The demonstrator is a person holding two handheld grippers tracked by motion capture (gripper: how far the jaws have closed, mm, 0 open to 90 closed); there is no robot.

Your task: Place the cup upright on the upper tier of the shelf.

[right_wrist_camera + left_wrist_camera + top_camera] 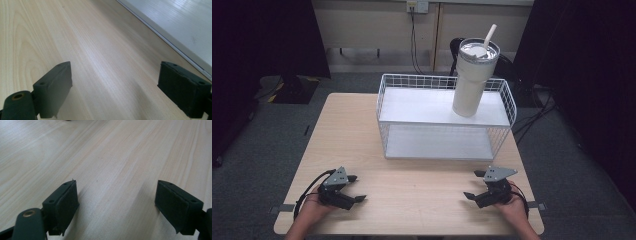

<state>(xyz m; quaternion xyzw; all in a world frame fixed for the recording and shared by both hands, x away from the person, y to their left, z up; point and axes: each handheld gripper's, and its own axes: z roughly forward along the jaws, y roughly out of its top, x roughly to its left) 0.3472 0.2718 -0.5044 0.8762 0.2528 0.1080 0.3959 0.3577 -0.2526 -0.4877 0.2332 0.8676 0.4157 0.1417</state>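
On the bench, your left tongs sit at seven o'clock and your right tongs at five, both spread wide and holding nothing. At one o'clock the white tumbler stands upright on the wire rack, well apart from both.

A wall socket with a cable behind the table.
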